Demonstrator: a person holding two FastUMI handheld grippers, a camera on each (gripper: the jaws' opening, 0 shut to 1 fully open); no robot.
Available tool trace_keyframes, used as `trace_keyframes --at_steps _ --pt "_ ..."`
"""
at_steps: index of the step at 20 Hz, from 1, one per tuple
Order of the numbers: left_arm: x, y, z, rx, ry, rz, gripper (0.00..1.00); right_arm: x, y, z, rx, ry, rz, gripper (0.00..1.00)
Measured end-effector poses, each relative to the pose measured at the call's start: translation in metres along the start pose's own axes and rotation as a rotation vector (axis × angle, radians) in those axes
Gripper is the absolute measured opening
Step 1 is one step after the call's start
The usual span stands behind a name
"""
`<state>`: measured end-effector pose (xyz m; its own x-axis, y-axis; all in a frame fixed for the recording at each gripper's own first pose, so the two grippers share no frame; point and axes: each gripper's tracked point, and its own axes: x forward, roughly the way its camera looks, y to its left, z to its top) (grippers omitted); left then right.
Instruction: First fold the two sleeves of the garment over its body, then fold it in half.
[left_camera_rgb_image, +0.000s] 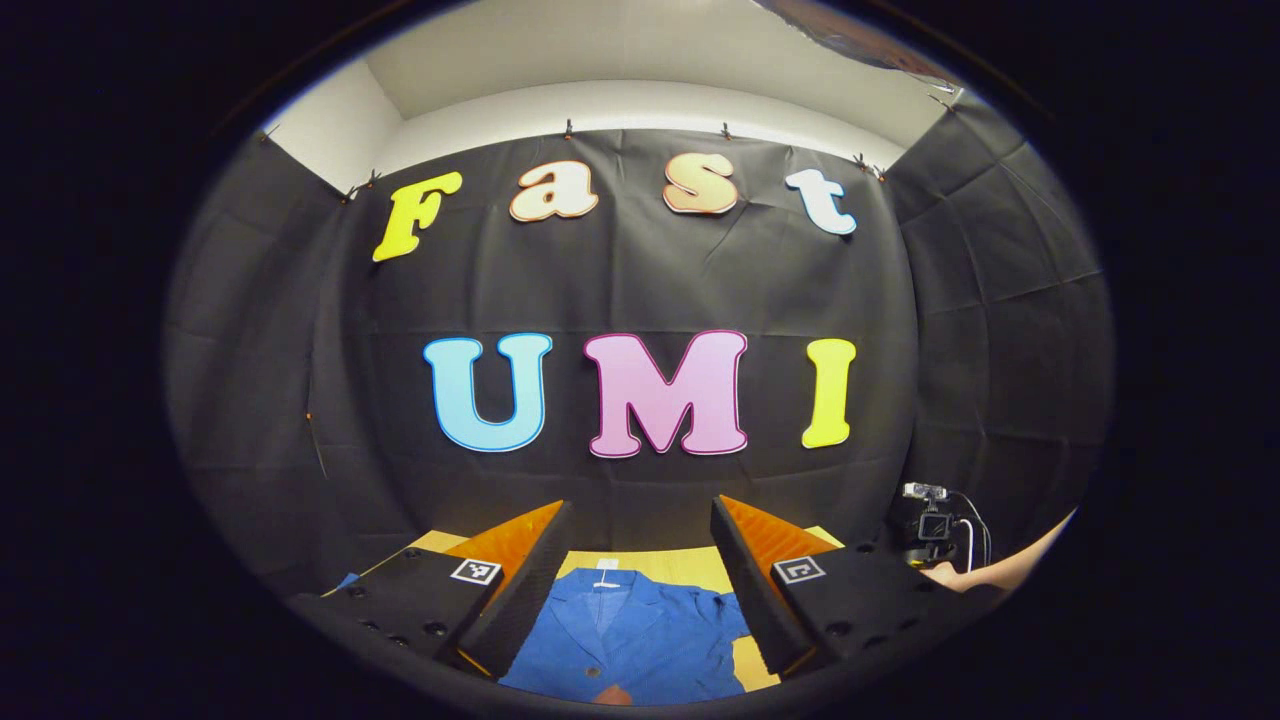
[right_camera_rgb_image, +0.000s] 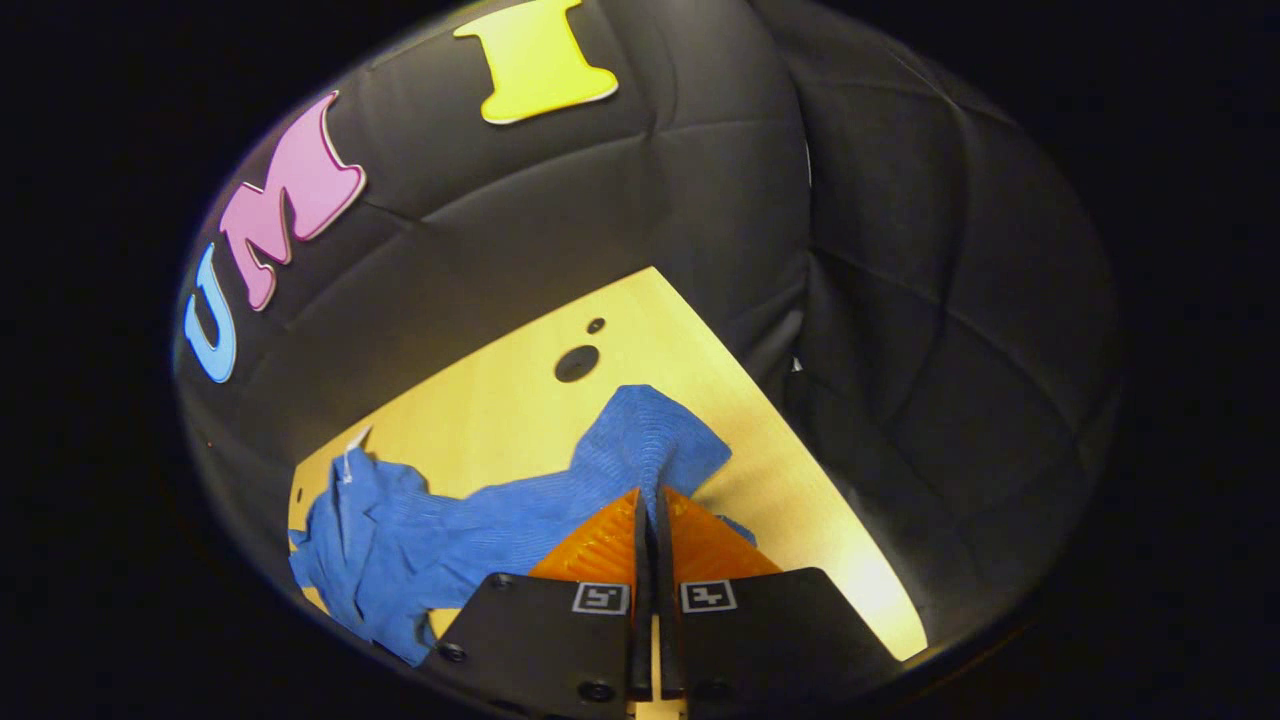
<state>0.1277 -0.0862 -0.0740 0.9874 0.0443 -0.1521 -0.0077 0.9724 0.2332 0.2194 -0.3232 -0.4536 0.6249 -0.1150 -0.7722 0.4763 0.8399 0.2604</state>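
Blue cloth of the garment's sleeve (right_camera_rgb_image: 650, 440) sits pinched between the pressed-together fingers of the right gripper (right_camera_rgb_image: 648, 505), the garment's body (right_camera_rgb_image: 400, 540) lying to its left on the wooden table (right_camera_rgb_image: 500, 400), while the left gripper (left_camera_rgb_image: 635, 545) hovers spread above the collar (left_camera_rgb_image: 607, 580).

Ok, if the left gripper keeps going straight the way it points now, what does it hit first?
Probably the booth's black cloth wall. The left gripper is open and aimed nearly level, so the blue garment on the yellow table lies below its line. Depth is hard to judge here.
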Motion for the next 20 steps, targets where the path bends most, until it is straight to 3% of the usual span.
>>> trace_keyframes --at_steps 6,9,13,20 --pt "-0.015 0.066 -0.012 -0.083 -0.006 -0.074 0.81 -0.051 0.092 0.010 -0.026 -0.083 0.033 0.05" --pt "-0.024 0.128 -0.010 -0.078 -0.028 -0.063 0.81 -0.071 0.151 -0.003 -0.020 -0.100 0.052 0.05" --pt "-0.035 0.184 -0.031 -0.061 -0.039 -0.105 0.81 -0.102 0.223 -0.028 0.016 -0.140 0.081 0.04" --pt "-0.043 0.245 -0.057 -0.196 0.023 -0.114 0.84 -0.125 0.279 -0.085 0.004 -0.134 0.082 0.04"
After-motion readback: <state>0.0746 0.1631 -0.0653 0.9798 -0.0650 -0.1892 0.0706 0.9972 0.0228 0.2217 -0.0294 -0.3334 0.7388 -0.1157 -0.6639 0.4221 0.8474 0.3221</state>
